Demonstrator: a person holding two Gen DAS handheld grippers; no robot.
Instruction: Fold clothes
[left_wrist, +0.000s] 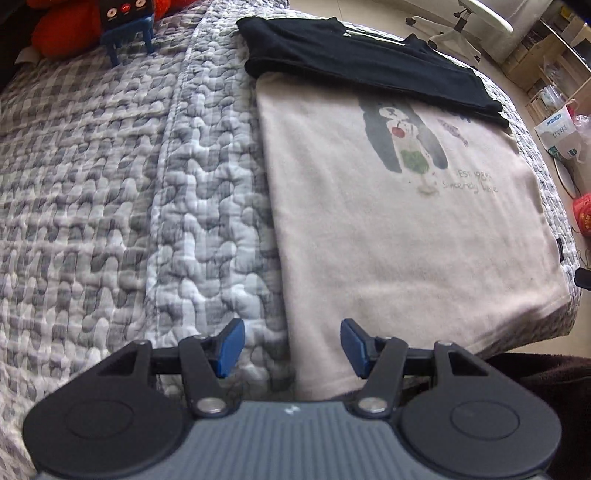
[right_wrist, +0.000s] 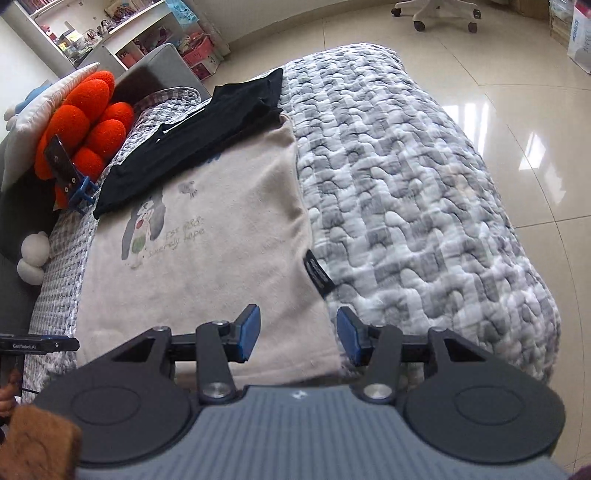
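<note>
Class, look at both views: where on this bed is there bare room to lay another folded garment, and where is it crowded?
Free: quilt between beige shirt and floor-side edge; quilt left of it in the left view. Crowded: black garment overlapping the shirt's far end, orange cushion beyond.

Beige shirt (left_wrist: 388, 236) soft matt cloth; quilt (left_wrist: 110, 184) puckered (rough-looking); floor tiles (right_wrist: 517, 92) glossy.

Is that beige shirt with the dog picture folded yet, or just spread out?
Folded, at least partly. The beige shirt lies flat as a neat rectangle with straight side edges and no sleeves showing, the black garment across its far end.
</note>
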